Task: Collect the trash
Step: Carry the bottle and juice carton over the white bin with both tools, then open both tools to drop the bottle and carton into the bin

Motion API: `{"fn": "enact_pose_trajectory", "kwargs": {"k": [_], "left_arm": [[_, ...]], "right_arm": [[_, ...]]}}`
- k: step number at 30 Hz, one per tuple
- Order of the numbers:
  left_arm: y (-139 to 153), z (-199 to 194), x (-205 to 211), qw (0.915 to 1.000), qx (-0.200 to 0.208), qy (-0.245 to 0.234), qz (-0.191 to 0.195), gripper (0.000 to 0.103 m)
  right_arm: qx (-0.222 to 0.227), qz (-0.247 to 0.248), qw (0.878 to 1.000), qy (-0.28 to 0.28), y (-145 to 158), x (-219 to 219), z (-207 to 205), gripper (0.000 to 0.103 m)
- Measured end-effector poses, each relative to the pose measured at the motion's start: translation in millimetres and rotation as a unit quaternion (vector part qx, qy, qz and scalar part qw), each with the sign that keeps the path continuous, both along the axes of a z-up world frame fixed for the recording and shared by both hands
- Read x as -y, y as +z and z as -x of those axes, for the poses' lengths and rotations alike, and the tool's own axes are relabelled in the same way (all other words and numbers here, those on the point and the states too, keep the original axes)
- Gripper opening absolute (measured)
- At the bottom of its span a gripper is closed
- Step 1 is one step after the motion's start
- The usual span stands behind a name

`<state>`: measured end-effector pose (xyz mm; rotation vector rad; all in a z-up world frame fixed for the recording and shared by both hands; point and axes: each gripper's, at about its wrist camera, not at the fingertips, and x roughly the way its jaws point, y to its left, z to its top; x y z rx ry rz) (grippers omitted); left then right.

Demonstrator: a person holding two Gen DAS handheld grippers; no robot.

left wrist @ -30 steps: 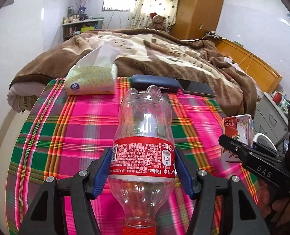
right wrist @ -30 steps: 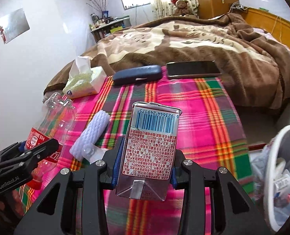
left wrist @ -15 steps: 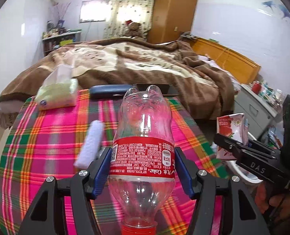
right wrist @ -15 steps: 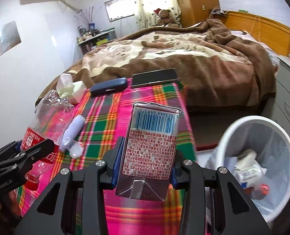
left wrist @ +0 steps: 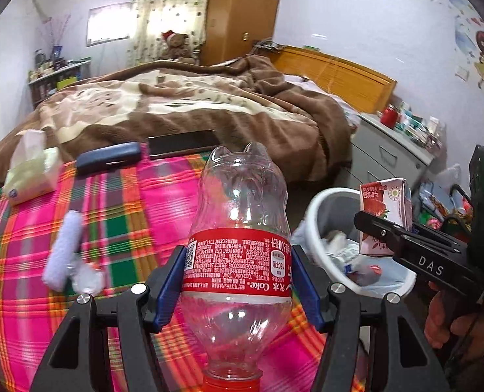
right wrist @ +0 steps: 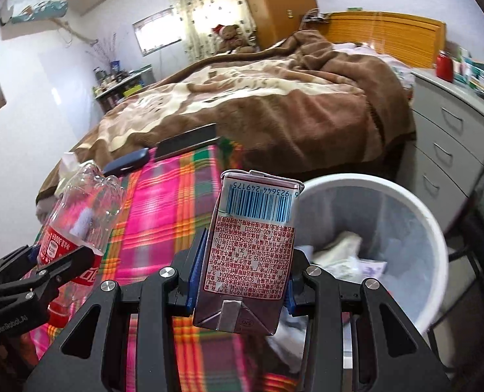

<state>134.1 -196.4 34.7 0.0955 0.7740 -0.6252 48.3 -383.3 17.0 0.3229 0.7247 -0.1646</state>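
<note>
Left tongs [left wrist: 238, 289] clamp an empty clear plastic cola bottle with a red label [left wrist: 240, 228], held cap-down, blue pads on the label. Right tongs [right wrist: 240, 277] clamp a small red-and-white strawberry milk carton [right wrist: 251, 248] by its sides, barcode end up. Just beyond and right of the right tongs stands a round white waste bin with a plastic liner [right wrist: 428, 228], holding crumpled trash. Beneath and left of the left tongs, a white foam sleeve [left wrist: 62, 248] lies on the pink-and-green plaid table [left wrist: 117, 196]. Farther off sit a soft tissue pack [left wrist: 29, 170], a dark blue case [left wrist: 109, 160] and a black phone [left wrist: 184, 142]; beyond them, a brown-blanketed bed [left wrist: 192, 101].
</note>
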Motion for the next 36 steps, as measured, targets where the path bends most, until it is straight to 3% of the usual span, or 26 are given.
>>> {"fn": "enact_pose_trajectory", "kwargs": {"k": [17, 21, 36], "left_arm": [[-20.4, 21.2, 109.1, 0.9953, -0.031, -0.091, -0.012, 0.063], [-33.1, 19.5, 129.1, 0.9935, -0.052, -0.099, -0.019, 0.063], [-51.8, 13.4, 175.7, 0.9908, -0.061, -0.116, -0.036, 0.063]], "right_arm": [[-0.043, 0.008, 0.997, -0.061, -18.7, 66.4, 30.0, 0.040], [-0.061, 0.007, 0.996, -0.069, -26.4, 75.9, 33.0, 0.040], [-0.106, 0.012, 0.992, -0.073, -47.6, 98.4, 26.7, 0.040]]}}
